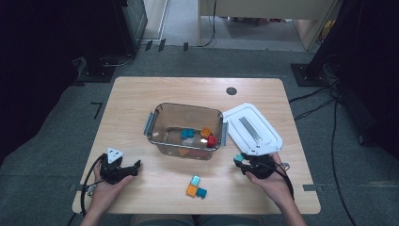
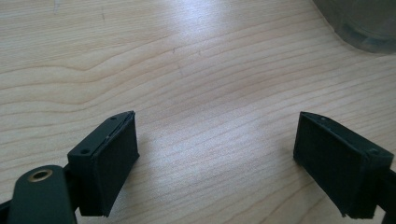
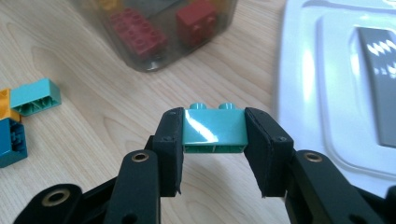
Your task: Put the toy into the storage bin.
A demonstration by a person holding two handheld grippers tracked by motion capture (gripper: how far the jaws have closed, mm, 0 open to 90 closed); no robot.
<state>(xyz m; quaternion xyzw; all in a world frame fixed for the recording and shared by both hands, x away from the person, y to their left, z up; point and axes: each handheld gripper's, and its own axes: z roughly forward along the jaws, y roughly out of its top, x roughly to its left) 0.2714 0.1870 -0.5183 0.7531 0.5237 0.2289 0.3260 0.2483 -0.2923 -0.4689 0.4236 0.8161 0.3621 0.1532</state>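
Between my right jaws: teal brick point(image 3: 214, 129), pinched at both ends, studs up, above the table point(image 3: 93, 112); beside the white lid point(image 3: 327, 84)
Left jaws: spread wide over bare wood; nothing between

Teal two-stud brick point(image 3: 214, 129) — glossy, studs up, level, clamped at both ends, held above bare wood beside the clear bin point(image 3: 154, 56).

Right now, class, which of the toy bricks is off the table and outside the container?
The light teal brick, clamped in the right gripper; the others lie on the table or inside the clear container.
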